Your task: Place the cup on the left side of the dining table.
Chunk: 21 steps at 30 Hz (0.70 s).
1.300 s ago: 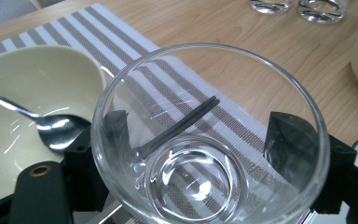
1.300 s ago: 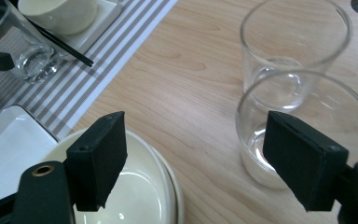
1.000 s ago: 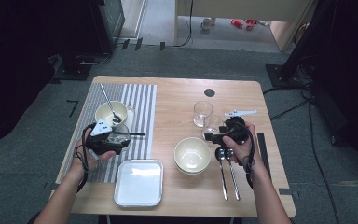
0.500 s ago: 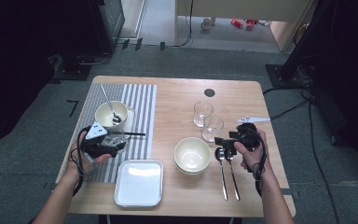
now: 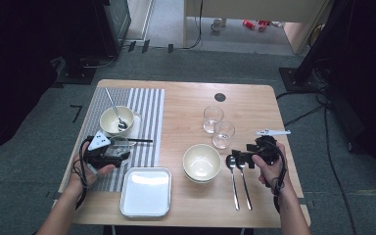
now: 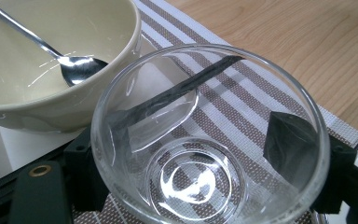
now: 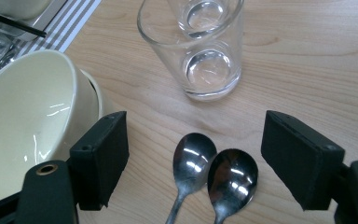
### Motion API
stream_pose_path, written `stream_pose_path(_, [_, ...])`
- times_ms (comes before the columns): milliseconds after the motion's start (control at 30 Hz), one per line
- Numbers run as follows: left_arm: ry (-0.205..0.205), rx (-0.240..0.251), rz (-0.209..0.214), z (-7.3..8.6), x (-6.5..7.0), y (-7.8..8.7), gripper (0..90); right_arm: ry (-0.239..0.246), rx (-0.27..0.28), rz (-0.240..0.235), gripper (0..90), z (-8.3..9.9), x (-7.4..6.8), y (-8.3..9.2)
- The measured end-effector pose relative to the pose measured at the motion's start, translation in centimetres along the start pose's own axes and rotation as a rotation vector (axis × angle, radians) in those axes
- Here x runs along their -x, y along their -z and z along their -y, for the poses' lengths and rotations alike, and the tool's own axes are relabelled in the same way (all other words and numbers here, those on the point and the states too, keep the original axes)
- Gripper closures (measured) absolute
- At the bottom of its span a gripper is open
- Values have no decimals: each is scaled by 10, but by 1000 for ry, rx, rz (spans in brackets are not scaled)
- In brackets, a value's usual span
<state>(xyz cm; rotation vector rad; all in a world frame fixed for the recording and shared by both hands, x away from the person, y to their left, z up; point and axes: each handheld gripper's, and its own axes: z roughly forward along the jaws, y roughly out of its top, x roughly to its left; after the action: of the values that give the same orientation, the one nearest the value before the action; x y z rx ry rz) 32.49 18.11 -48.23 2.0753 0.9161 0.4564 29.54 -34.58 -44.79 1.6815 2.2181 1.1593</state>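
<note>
My left gripper is shut on a clear drinking glass, low over the striped placemat, just in front of a cream bowl with a spoon in it. The glass is tilted, its mouth toward the left gripper view's camera. My right gripper is open, with nothing between the jaws. It hovers over the heads of two metal spoons that lie side by side on the wood. Two empty glasses stand close together just beyond it.
Stacked cream bowls sit left of the spoons, close to the right gripper's left jaw. A white square tray lies at the front edge. A small dark hole marks the table's far side.
The right gripper let go of a glass beside the other glass, then drew back toward the person and over the spoons. The left gripper, with its glass, has barely moved.
</note>
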Motion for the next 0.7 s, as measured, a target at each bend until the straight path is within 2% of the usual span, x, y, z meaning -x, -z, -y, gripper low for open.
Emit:
stream_pose_path(67, [-14, 4, 1, 2, 0, 1, 198, -2, -1, 0, 233, 2, 1, 0])
stream_pose_path(433, [-13, 18, -25, 4, 4, 0, 199, -19, -9, 9, 239, 11, 7, 0])
stream_pose_path(700, [-21, 47, -15, 2, 2, -4, 200, -22, -16, 8, 242, 13, 7, -3])
